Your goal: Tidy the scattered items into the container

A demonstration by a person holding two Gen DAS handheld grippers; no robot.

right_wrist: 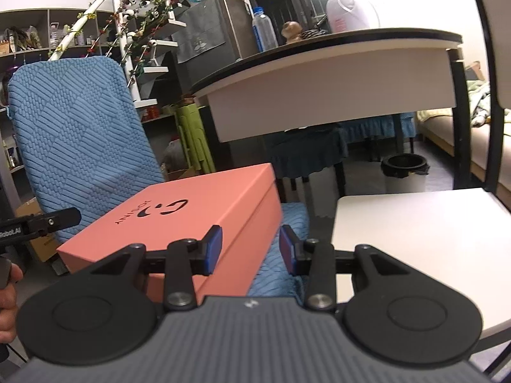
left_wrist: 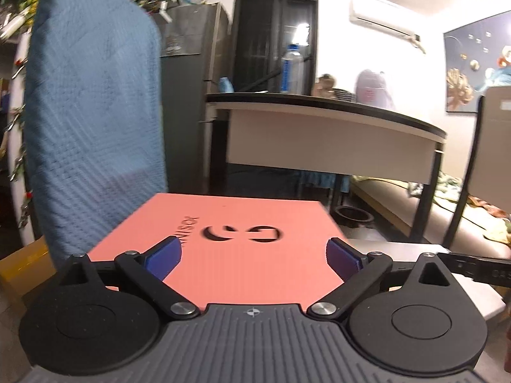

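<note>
A salmon-pink box [left_wrist: 242, 223] with a black logo lies shut on the seat of a blue padded chair [left_wrist: 92, 121]. My left gripper [left_wrist: 254, 255] hovers open and wide over the near part of the lid, with nothing between its blue pads. In the right wrist view the same box [right_wrist: 191, 220] sits at centre left. My right gripper [right_wrist: 250, 249] is open at the box's right side. One blue pad [right_wrist: 214, 249] is in front of the box wall, the other over the blue seat [right_wrist: 287, 220]. No loose items show in either view.
A white stool seat [right_wrist: 415, 233] stands right of the chair. Behind is a black-topped table [right_wrist: 335, 63] with a water bottle [right_wrist: 263, 28]. A black bin [right_wrist: 404, 172] stands on the floor. The left gripper's tip [right_wrist: 41, 221] and a hand [right_wrist: 8, 293] show at the left edge.
</note>
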